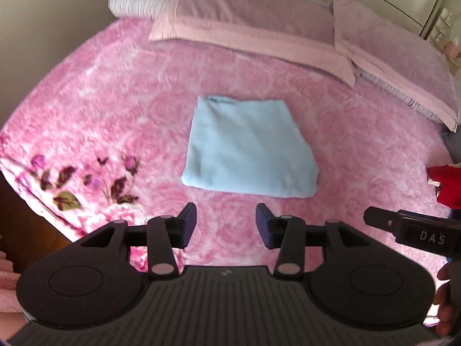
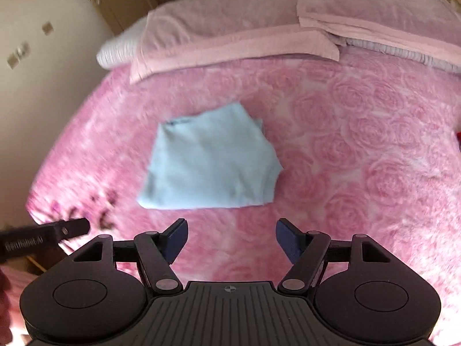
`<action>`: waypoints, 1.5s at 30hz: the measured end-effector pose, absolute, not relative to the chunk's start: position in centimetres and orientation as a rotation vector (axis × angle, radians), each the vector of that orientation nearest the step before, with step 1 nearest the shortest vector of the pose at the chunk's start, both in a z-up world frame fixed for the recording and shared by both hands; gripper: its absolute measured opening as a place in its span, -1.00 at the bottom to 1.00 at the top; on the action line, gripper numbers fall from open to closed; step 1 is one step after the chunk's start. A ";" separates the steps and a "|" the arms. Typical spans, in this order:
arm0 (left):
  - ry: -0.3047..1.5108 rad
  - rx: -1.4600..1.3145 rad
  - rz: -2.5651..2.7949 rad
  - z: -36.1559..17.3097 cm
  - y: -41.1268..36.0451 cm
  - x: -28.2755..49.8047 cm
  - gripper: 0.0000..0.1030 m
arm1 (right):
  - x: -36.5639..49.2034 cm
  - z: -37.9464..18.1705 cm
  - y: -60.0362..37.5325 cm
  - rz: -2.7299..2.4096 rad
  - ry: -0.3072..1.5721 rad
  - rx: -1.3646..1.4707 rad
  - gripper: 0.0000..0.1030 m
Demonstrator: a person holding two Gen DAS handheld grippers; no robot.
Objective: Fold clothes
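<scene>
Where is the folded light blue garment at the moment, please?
The folded light blue garment lies flat mid-bed on the pink rose-patterned blanket, ahead of both open tongs and below the pale pink pillows.

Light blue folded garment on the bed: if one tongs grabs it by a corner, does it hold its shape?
Probably not. The light blue garment is thin soft cloth in loose stacked layers, so it would likely unfold and droop. It looks light. The plush pink blanket would probably drag on it, bunching it if pushed.

A pink rose-patterned blanket (image 1: pixel 115 109) is covering the bed; two pink pillows (image 1: pixel 245 14) are lying at its head.
</scene>
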State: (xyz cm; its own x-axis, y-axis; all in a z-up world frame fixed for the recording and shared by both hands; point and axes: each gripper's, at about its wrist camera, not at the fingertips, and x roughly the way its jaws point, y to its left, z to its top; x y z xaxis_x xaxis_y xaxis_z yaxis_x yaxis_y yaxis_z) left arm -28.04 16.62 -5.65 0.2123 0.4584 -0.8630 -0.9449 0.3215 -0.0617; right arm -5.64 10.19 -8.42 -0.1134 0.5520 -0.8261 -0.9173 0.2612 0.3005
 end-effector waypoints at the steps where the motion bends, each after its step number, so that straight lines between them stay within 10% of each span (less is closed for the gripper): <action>1: 0.861 -0.680 1.094 -4.9 16.3 -28.0 -0.18 | -5.7 -7.8 10.0 1.310 1.088 -0.446 0.37; 45: 0.955 -0.500 0.928 0.7 17.5 -41.2 0.02 | -21.0 -3.9 8.1 1.099 1.135 -0.463 0.37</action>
State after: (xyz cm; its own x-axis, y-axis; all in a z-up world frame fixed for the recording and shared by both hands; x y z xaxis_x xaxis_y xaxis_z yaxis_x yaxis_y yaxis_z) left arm -41.22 17.47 0.71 0.2533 0.4438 -0.8596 -0.8462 0.5323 0.0255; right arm -20.97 8.08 -3.93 0.0100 0.4571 -0.8894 -0.8743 0.4357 0.2141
